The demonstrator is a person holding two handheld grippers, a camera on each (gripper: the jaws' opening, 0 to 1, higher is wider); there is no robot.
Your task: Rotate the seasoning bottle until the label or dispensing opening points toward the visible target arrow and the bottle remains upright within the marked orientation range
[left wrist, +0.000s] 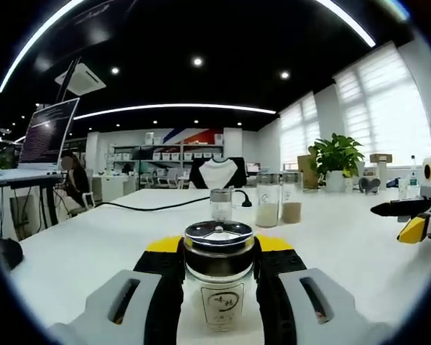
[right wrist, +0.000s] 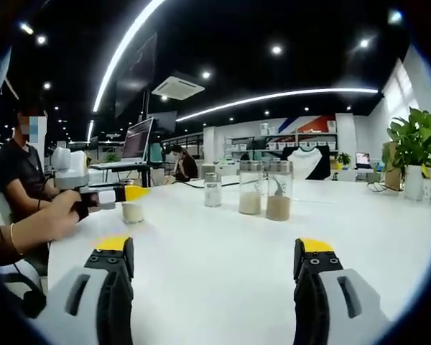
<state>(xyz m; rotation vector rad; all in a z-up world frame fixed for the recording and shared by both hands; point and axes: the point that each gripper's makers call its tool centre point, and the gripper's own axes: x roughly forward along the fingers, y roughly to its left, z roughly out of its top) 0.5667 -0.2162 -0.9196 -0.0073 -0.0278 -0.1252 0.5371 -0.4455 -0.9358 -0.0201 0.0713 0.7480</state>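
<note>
A glass seasoning bottle (left wrist: 220, 277) with a dark metal lid and a white label facing the camera stands upright on the white table (left wrist: 79, 251). My left gripper (left wrist: 219, 250) is shut on it, one yellow-tipped jaw on each side. In the right gripper view the same bottle (right wrist: 133, 211), holding pale powder, sits in the left gripper (right wrist: 113, 195), which a person's hand holds. My right gripper (right wrist: 215, 248) hangs open over the bare table with nothing between its jaws. It enters the left gripper view at the right edge (left wrist: 408, 218).
A small shaker (left wrist: 220, 203) and two tall jars (left wrist: 267, 199) (left wrist: 292, 196) stand farther back mid-table, also in the right gripper view (right wrist: 212, 190) (right wrist: 250, 187) (right wrist: 278, 190). A black cable (left wrist: 151, 207) crosses the table. A potted plant (left wrist: 337, 154) and a laptop (left wrist: 47, 133) flank it. A person (right wrist: 18, 180) sits at left.
</note>
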